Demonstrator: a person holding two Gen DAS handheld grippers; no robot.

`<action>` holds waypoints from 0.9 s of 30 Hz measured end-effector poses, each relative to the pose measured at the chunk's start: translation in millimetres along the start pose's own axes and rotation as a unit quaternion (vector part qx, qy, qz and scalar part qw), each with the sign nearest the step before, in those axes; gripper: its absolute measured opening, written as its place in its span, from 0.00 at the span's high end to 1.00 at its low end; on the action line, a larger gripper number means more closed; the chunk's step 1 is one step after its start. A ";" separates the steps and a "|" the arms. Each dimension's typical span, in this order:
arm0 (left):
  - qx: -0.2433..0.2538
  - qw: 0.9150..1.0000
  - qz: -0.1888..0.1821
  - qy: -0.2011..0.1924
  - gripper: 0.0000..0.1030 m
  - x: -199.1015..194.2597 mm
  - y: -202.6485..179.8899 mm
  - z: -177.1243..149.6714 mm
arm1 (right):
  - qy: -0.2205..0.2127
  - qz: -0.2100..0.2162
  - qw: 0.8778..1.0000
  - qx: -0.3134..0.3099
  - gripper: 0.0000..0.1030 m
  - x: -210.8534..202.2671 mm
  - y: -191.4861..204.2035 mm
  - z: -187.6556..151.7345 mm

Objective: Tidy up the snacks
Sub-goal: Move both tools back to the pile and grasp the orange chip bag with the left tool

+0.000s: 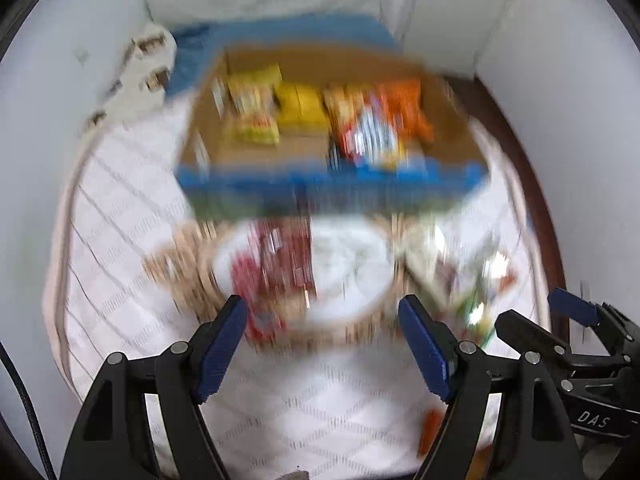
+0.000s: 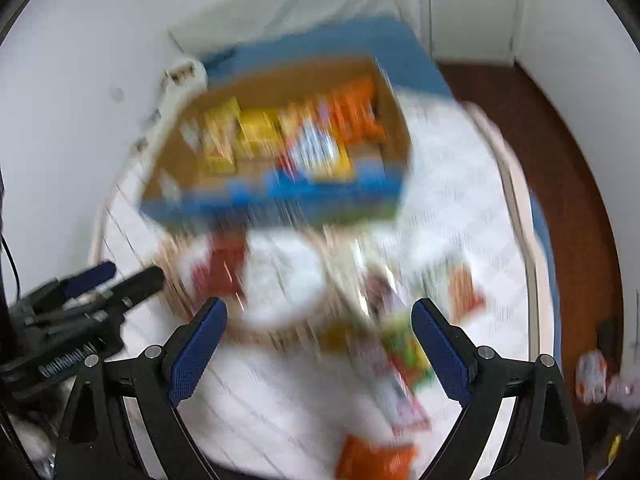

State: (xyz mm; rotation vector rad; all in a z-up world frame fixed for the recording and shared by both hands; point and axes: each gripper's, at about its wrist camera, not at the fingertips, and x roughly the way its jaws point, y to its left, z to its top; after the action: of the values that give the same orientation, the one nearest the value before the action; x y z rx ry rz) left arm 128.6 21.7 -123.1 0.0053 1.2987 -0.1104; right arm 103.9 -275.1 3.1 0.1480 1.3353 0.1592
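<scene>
On the left side of the white quilted bed (image 1: pixel 120 264), the left gripper (image 1: pixel 320 344) hovers with its fingers spread wide and nothing between them. It's aimed at a round woven basket (image 1: pixel 192 276) with a white inside that has a red snack packet (image 1: pixel 276 264) lying in it. Everything's motion-blurred, so labels are unreadable.

Behind the basket is a cardboard box (image 2: pixel 280 80) with a blue front edge, already holding yellow packets (image 2: pixel 240 136) on its left and orange packets (image 2: pixel 356 116) on its right, plus a blue and white one up front.

Further right, loose packets (image 2: pixel 392 344) are scattered on the quilt just ahead of the right gripper (image 2: pixel 320 348), which is also open and empty. An orange packet (image 2: pixel 372 460) sits at the near edge.

My take: slow down before grabbing. Pick one loose packet, come in low, pinch it by a flat edge rather than the puffy middle so it doesn't slip, and drop it next to its matching colour in the box.
</scene>
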 end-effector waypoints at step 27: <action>-0.040 0.986 0.005 0.162 0.25 78.1 37.9 -116.4 | 0.133 0.227 0.954 0.146 0.53 134.2 0.8 -140.4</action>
State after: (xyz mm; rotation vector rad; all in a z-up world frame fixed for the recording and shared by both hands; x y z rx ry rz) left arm 40.6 60.9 -231.8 -0.0398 1.6280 -0.0486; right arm -2.6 -245.3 -156.6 0.7082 1.5735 0.3787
